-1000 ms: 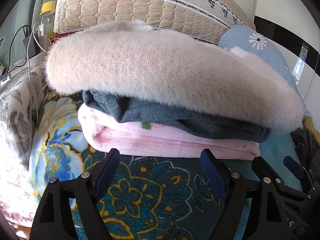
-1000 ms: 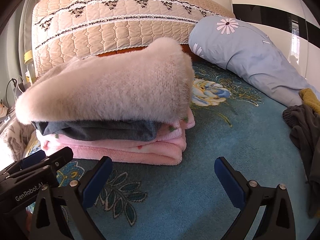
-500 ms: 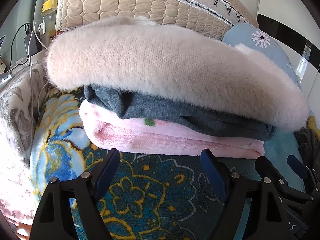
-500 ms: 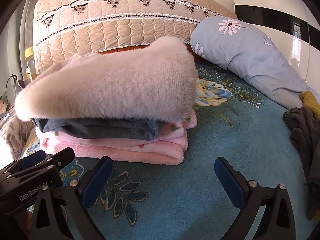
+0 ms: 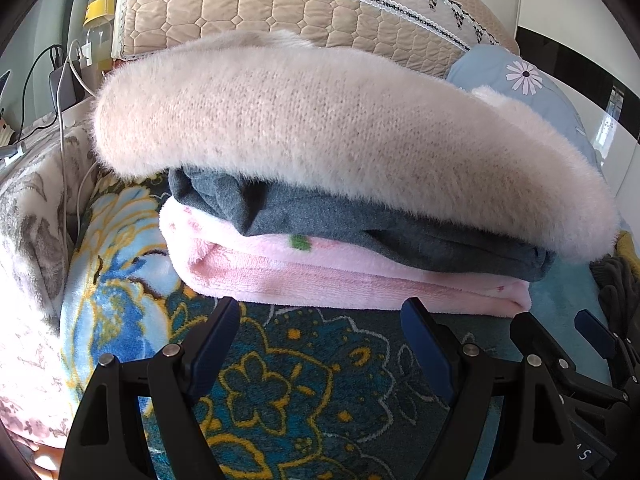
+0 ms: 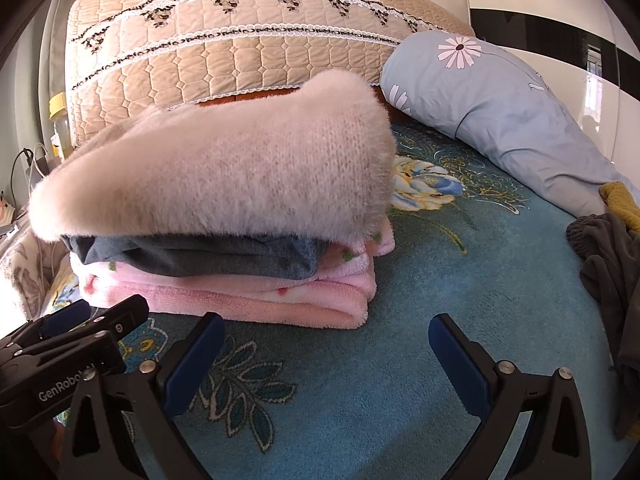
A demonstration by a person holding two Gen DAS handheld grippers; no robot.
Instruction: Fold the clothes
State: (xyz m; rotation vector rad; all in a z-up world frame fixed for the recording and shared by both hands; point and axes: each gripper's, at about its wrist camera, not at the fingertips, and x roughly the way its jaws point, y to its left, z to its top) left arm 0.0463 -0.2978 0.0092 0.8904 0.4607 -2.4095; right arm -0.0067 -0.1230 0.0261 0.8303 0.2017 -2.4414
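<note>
The stack of folded clothes [image 5: 344,208] sits on the bed [image 6: 460,300] just ahead of both grippers, fluffy sweater [image 6: 224,172] on top. Almost nothing has changed: it only looks a bit nearer. The left gripper [image 5: 320,336] and right gripper [image 6: 326,346] both gape wide, holding nothing. More clothes [image 6: 612,256] wait off to the right, probably next.

Bright daylight, both views sharp, no motion blur. Blown-out glare on the glossy wall [image 6: 600,92] far right and on the grey floral blanket [image 5: 24,320] near left. Soft shadow beneath the fluffy sweater [image 5: 320,140]. Strong fisheye bending, black vignette corners.
</note>
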